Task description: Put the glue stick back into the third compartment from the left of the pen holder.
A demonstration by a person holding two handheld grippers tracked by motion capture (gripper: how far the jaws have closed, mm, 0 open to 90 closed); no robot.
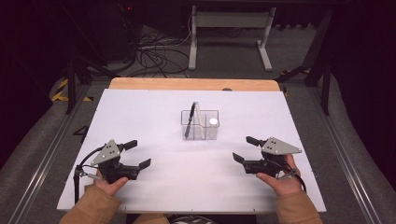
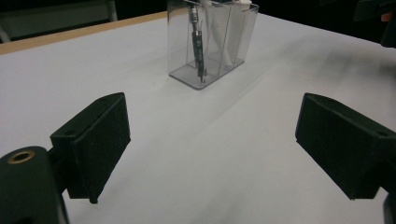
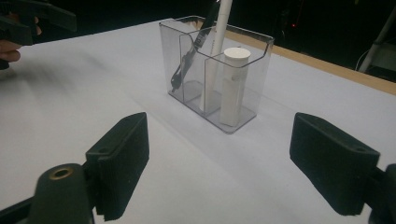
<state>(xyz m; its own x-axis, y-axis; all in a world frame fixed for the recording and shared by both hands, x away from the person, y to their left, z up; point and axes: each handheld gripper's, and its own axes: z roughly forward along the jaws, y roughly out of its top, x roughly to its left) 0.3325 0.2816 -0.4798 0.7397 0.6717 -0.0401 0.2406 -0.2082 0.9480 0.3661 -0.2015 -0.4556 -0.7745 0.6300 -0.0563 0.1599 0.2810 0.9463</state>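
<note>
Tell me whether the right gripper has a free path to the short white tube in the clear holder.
Probably yes. The right gripper is open and holds nothing, and bare table lies between it and the clear holder. The short white tube stands upright in the compartment nearest that gripper, its top exposed.

Bare table (image 1: 154,182) all round; clear organizer (image 1: 200,125) alone stands mid-table, blocking.

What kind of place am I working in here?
Probably a lab recording bench: a white-covered table ringed by black curtains, loose black cables on grey carpet, and a clear plastic divided pen holder staged alone at the centre.
</note>
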